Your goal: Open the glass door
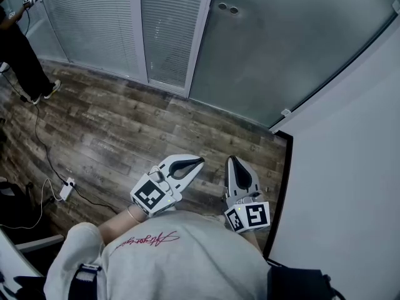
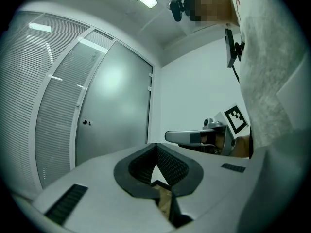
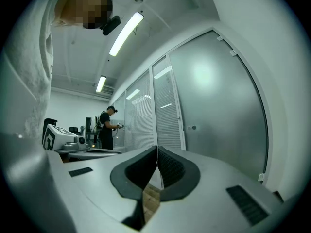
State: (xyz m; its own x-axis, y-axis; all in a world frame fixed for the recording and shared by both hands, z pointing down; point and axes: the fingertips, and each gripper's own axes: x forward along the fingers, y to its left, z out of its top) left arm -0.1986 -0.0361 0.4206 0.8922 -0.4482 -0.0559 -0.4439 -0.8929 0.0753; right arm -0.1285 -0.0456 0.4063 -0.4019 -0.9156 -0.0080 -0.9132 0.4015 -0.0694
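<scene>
the person is standing on the wood floor [image 1: 112, 130], facing the frosted glass door [image 1: 287, 49], which is sitting closed ahead of them, well apart from both tools. they are holding the left gripper [image 1: 199, 162] level, its jaws pressing together on nothing. the right gripper [image 1: 233, 160] just beside it is likewise pinching closed and empty, pointing toward the door. off to the left, another person [image 1: 19, 55] is standing near the blinds [image 1: 94, 24].
</scene>
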